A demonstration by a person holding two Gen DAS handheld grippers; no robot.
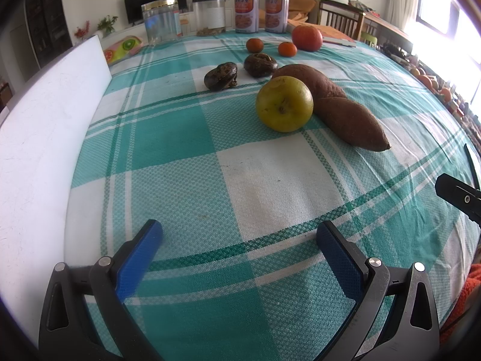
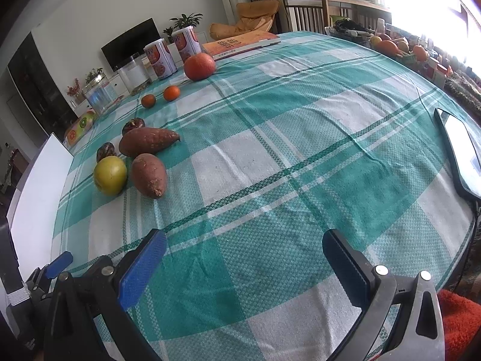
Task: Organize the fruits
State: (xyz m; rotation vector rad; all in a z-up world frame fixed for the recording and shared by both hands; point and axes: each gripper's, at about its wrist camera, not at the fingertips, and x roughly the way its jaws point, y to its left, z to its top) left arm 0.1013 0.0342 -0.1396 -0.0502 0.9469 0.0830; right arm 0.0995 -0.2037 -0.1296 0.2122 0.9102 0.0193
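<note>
Fruit sits in the upper middle of the left wrist frame on the green-and-white checked tablecloth (image 1: 180, 138): one round yellow-green apple (image 1: 284, 104) touching two brown sweet potatoes (image 1: 350, 118), two dark wrinkled brown fruits (image 1: 221, 76), two small orange tangerines (image 1: 255, 45) and one large orange citrus (image 1: 307, 38). Behind stand two printed cans (image 1: 246, 13) and two clear jars (image 1: 161, 19). Left gripper (image 1: 239, 236) and right gripper (image 2: 244, 244) both hang spread wide over bare cloth, grasping nothing. One white board (image 1: 45, 138) is cut off at left; the far sweet potato is partly hidden behind the apple.
</note>
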